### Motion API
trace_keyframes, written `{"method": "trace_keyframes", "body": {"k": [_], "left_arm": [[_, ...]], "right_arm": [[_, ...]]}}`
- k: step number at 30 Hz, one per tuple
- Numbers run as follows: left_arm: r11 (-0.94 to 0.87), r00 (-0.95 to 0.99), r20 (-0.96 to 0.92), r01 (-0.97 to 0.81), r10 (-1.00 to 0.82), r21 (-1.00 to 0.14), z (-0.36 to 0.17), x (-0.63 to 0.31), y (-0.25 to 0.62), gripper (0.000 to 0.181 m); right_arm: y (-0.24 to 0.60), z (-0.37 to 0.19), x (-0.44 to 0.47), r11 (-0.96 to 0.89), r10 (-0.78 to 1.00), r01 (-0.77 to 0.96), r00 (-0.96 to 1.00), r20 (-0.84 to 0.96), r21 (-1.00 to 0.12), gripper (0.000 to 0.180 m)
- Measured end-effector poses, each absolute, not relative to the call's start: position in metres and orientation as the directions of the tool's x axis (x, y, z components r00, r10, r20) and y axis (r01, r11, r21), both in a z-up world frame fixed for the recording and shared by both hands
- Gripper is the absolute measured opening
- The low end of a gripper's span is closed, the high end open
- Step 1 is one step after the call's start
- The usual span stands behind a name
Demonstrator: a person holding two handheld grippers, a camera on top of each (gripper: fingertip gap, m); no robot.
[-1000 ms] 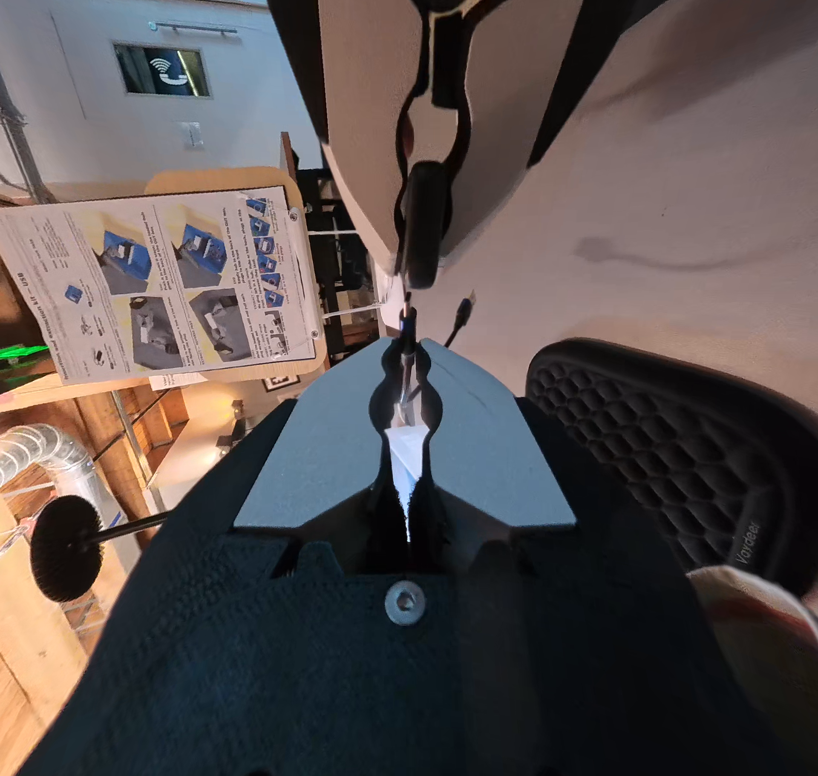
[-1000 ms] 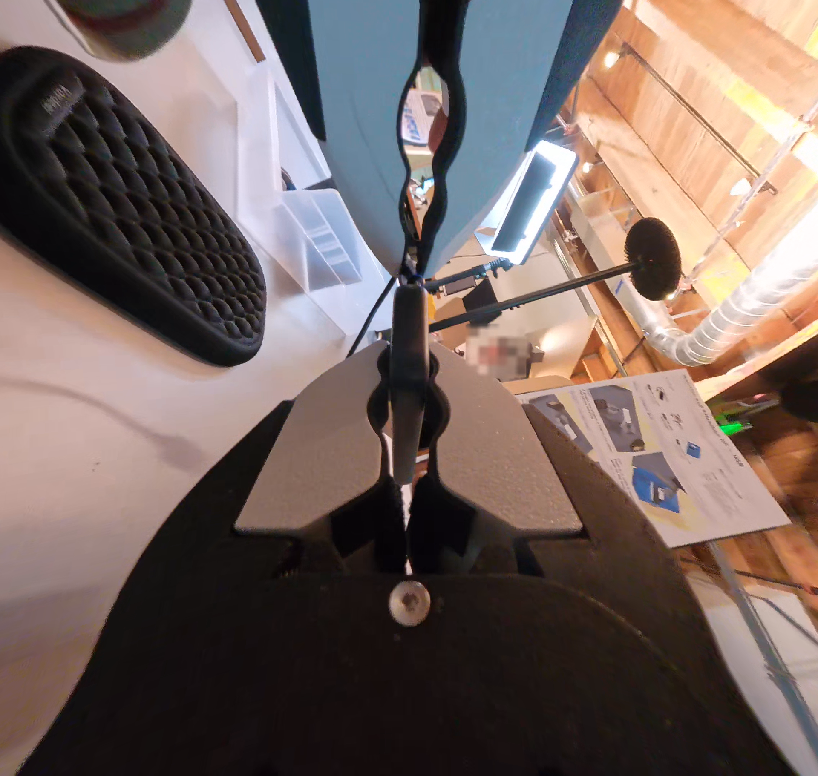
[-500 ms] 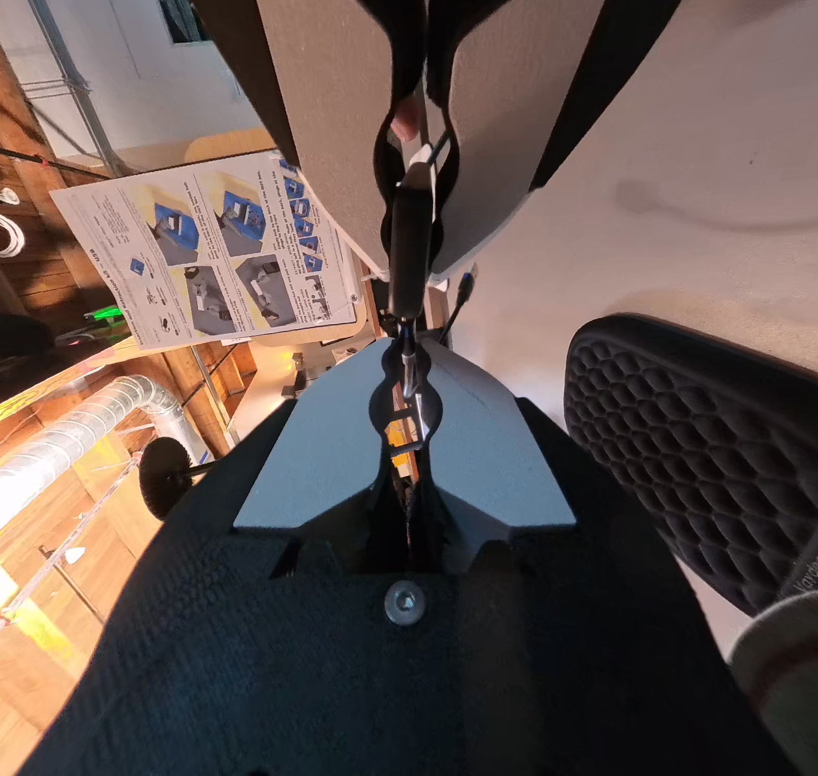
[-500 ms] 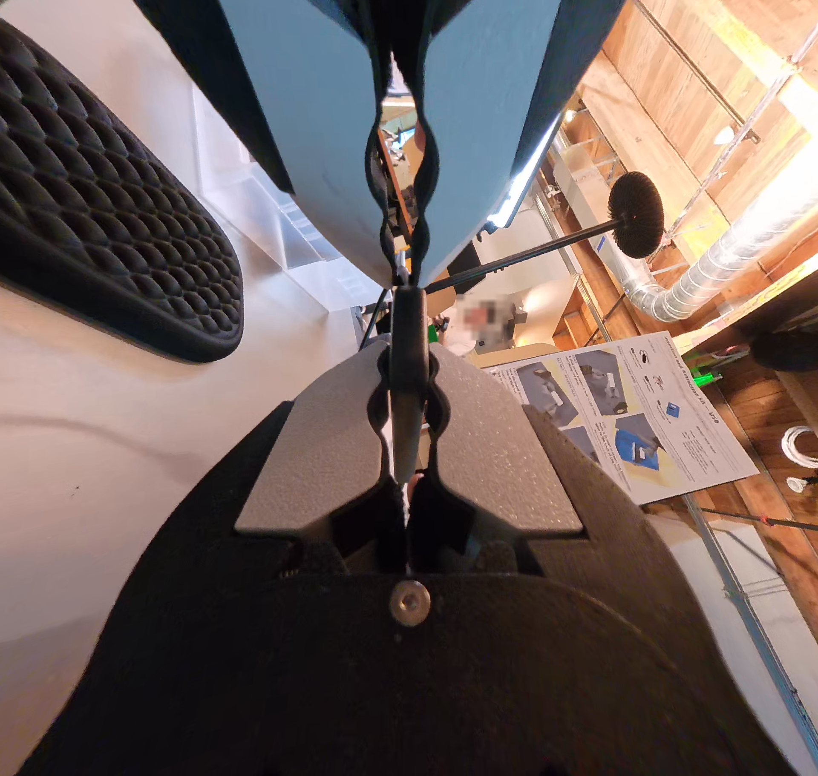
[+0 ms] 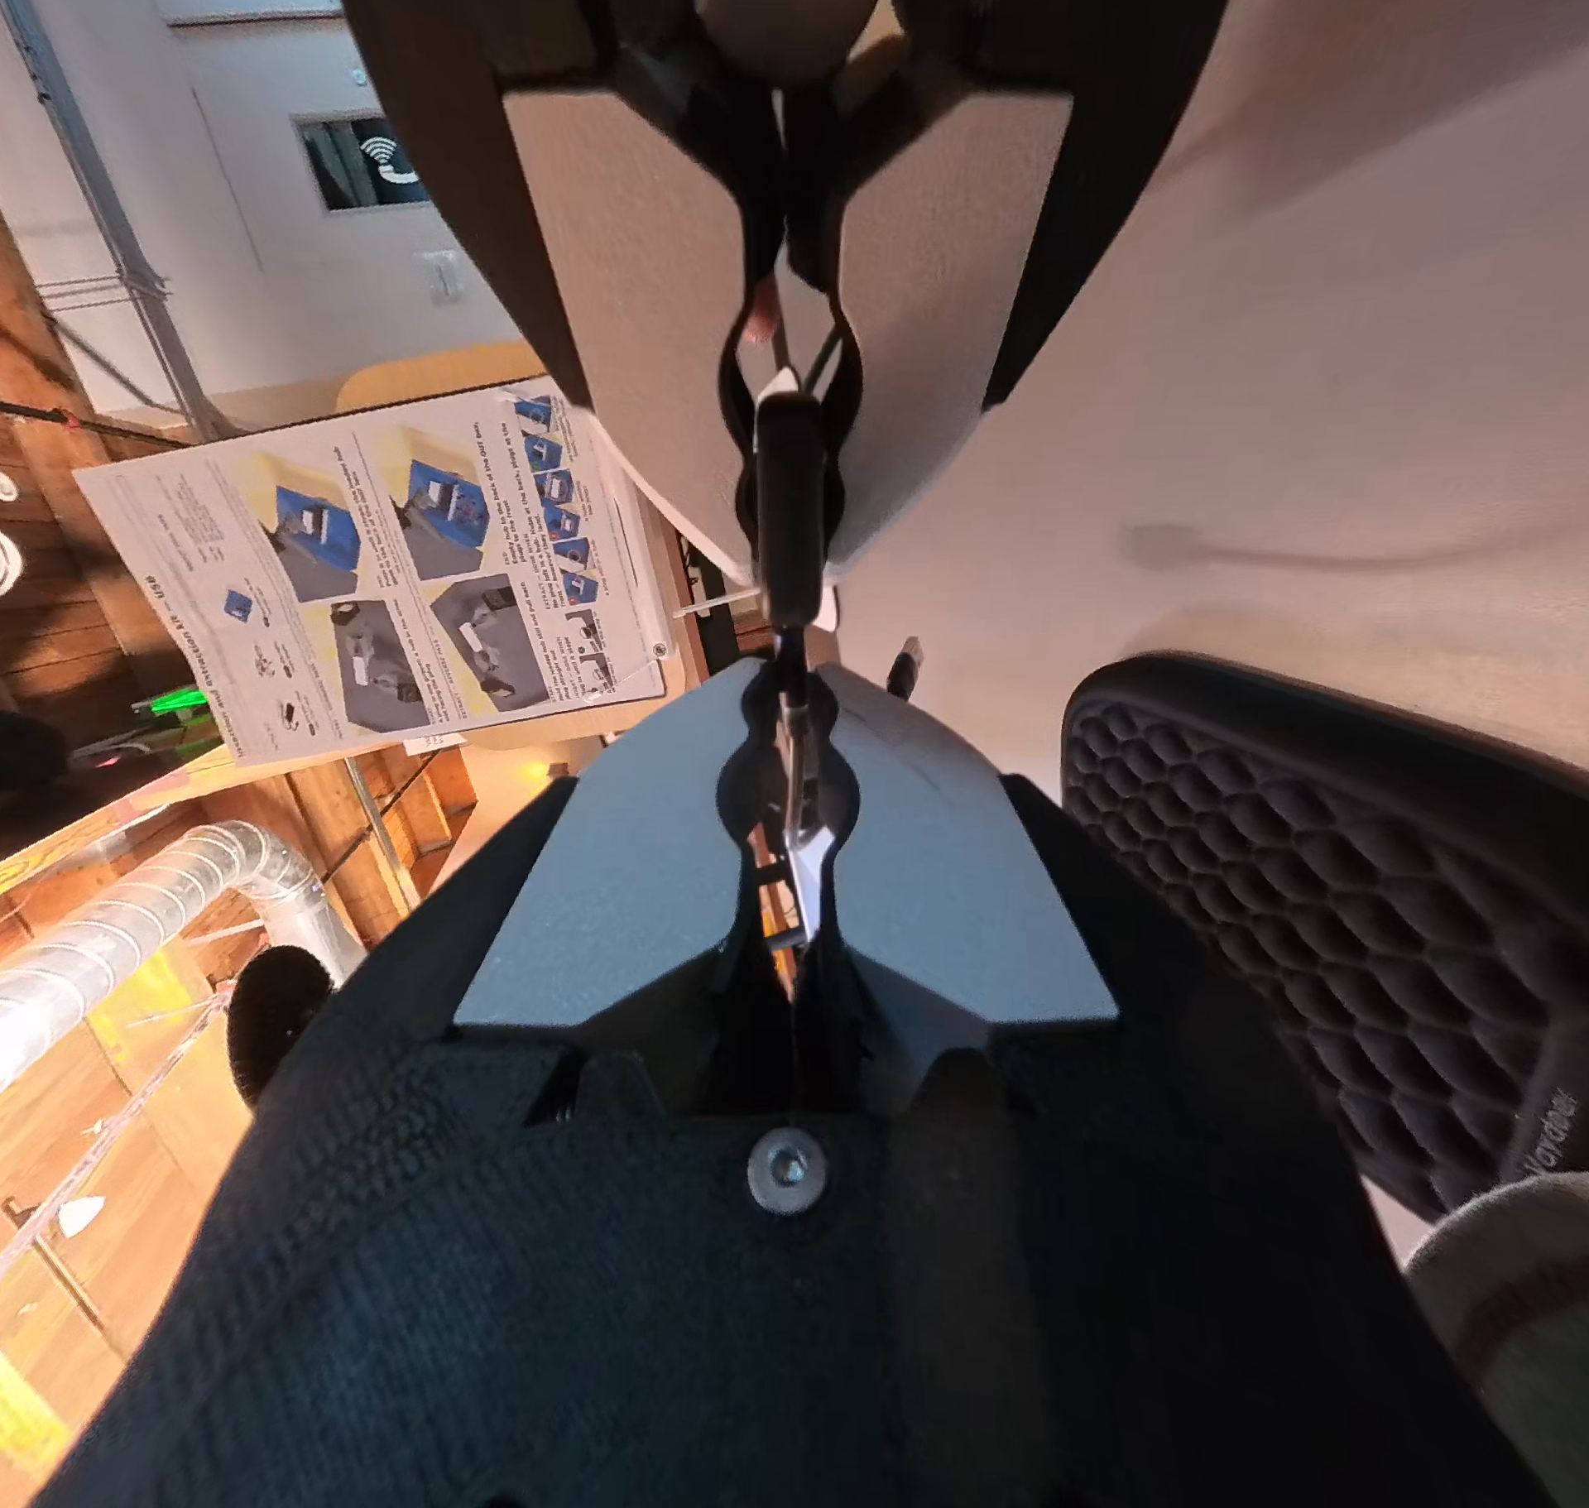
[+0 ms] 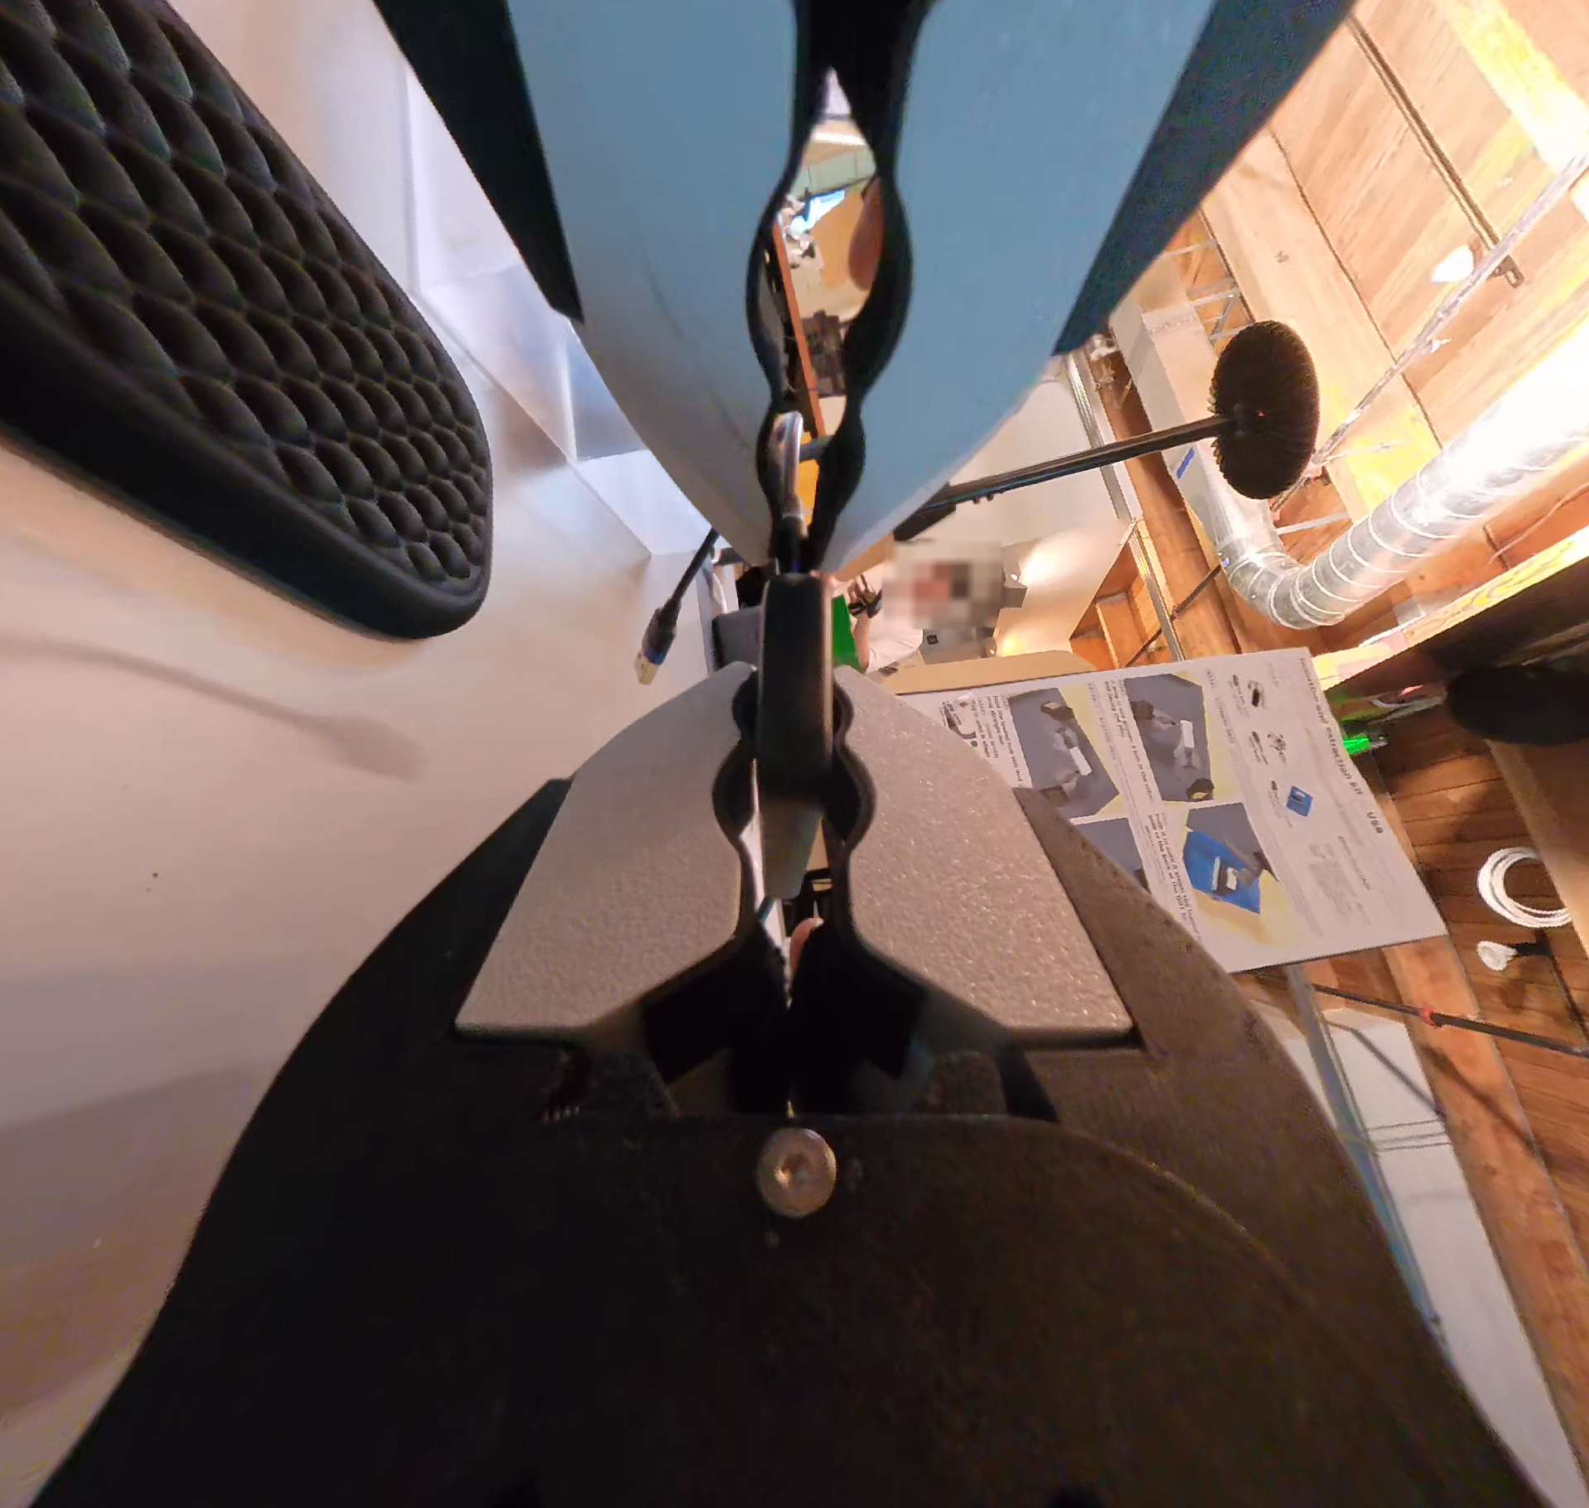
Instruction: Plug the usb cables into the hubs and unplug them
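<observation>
Seen edge-on as a slim black USB hub (image 6: 793,633), with a pale grey end toward the camera. Was held in the air over the white bench (image 6: 172,908), pinched in the right gripper (image 6: 795,684), whose two grey fingers were closed tight on its flat sides.

Faced tip to tip by the left gripper (image 5: 787,693), closed just as narrowly on a metal USB plug (image 5: 795,744). Showed a sliver of blue at the plug's front, right at the mouth of the hub; could not tell whether seated in the port or only touching it. Ran back as a thin cable through the scalloped gap between the left fingers.

Counted: two grippers, both gripping; one hub in view; two plugs, one held and one loose USB plug (image 6: 655,641) with a blue insert on its black lead, lying on the bench just beside the grippers.

Also lay on the bench: one black honeycomb-textured pad (image 6: 215,349), well to the side. Stood beyond the bench edge: one printed instruction sheet (image 6: 1204,796).
</observation>
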State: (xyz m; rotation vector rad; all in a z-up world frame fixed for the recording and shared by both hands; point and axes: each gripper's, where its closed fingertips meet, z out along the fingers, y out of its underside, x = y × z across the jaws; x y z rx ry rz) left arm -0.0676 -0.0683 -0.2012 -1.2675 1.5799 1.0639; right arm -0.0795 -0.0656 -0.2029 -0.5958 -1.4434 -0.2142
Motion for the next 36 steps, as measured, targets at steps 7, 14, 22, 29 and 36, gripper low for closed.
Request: {"method": "trace_keyframes", "body": {"k": [7, 14, 22, 29, 36], "left_arm": [[0.384, -0.052, -0.921, -0.917, -0.386, -0.109, -0.212, -0.02, -0.092, 0.001], [0.284, 0.051, -0.956, -0.949, -0.289, -0.137, -0.187, -0.047, -0.09, 0.044], [0.229, -0.031, -0.953, -0.973, -0.3, -0.041, -0.22, -0.061, -0.082, 0.009], [0.377, 0.074, -0.937, -0.903, -0.341, -0.208, -0.214, -0.056, -0.095, 0.001], [0.508, 0.286, -0.816, -0.666, -0.503, -0.547, -0.199, -0.056, -0.114, 0.001]], "right_arm": [[-0.081, -0.206, -0.09, 0.885, 0.221, 0.395, 0.108, 0.969, -0.245, 0.012], [-0.06, -0.214, -0.084, 0.851, 0.216, 0.473, 0.081, 0.973, -0.229, 0.012], [-0.061, -0.215, -0.083, 0.834, 0.204, 0.511, 0.063, 0.977, -0.207, 0.012], [-0.083, -0.212, -0.073, 0.92, 0.257, 0.294, 0.051, 0.965, -0.261, 0.019], [-0.12, -0.183, -0.05, 0.746, 0.651, -0.228, 0.052, 0.758, -0.625, 0.02]]}}
